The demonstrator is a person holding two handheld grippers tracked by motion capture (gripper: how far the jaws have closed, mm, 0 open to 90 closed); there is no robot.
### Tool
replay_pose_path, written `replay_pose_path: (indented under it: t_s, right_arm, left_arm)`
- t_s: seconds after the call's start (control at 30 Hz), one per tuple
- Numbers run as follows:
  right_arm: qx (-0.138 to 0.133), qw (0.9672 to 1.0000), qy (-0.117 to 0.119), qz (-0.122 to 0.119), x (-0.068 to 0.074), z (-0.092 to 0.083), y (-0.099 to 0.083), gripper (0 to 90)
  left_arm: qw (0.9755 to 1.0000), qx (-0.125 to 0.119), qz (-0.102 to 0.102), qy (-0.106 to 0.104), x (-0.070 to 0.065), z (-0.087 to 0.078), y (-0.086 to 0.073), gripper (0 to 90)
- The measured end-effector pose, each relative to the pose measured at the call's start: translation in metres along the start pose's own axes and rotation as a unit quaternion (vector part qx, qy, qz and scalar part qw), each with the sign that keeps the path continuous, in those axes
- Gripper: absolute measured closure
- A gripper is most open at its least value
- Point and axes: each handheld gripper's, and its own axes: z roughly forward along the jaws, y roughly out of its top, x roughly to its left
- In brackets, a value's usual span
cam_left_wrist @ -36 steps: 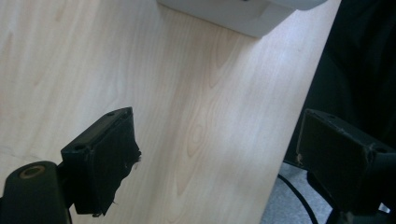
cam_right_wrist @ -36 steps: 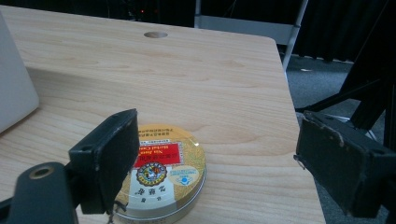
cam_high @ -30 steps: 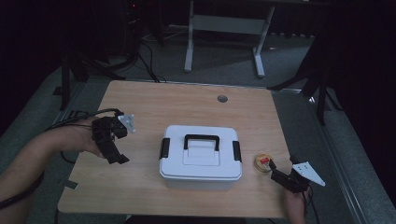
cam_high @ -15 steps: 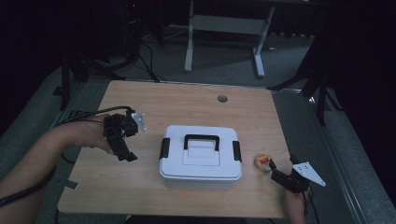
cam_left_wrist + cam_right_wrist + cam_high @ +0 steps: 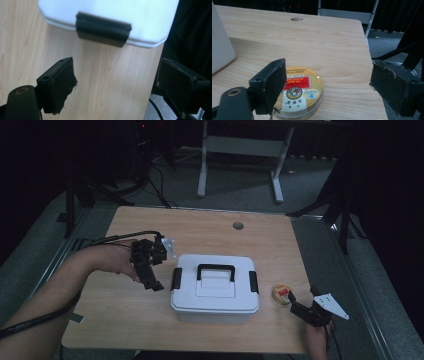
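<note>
The left gripper (image 5: 156, 286) has been carried rightward, mid-frame, jaws wide beside the white box (image 5: 215, 287); the right gripper (image 5: 292, 298), lower right, is held wide over the round tin (image 5: 281, 294).

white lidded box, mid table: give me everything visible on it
The white box looks like smooth plastic, rectangular with rounded corners. Its lid is on, with a black carry handle lying flat in a recess on top and a black latch at each short end, both down. It sits flat on the wooden table, near the front edge. Nothing touches it: the left gripper, jaws open, faces the left latch, short of it.
</note>
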Motion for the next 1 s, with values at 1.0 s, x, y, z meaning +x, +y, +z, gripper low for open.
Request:
replay_pose_path:
  t_s: [1.0]
  right_arm:
    - [-0.003,0.9999,0.009,0.006,-0.002,-0.001,0.000,13.0]
  left_arm:
    - [0.9982,0.020,0.047,-0.031,0.011,0.035,0.075,15.2]
